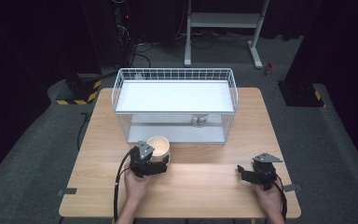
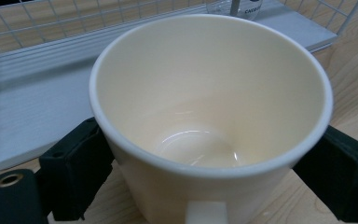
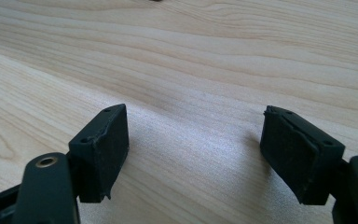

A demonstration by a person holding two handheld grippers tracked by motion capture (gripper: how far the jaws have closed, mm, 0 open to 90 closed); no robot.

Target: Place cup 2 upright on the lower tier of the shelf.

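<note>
Mug (image 2: 209, 107) base hidden, glass (image 2: 235, 6) cut off

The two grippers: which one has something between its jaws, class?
The left gripper: a cream mug sits between its jaws, pads against the mug's sides. The right gripper stands open over bare wooden table, nothing between its jaws.

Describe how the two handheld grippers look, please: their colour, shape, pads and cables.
Both are black. The left gripper and the right gripper each carry a grey three-cornered plate on top. A black cable trails from the left one. Each jaw ends in a thick, blocky black pad, worn at the edges, on an arm with a brass-ringed hole. The forearms are bare, without sleeves.
</note>
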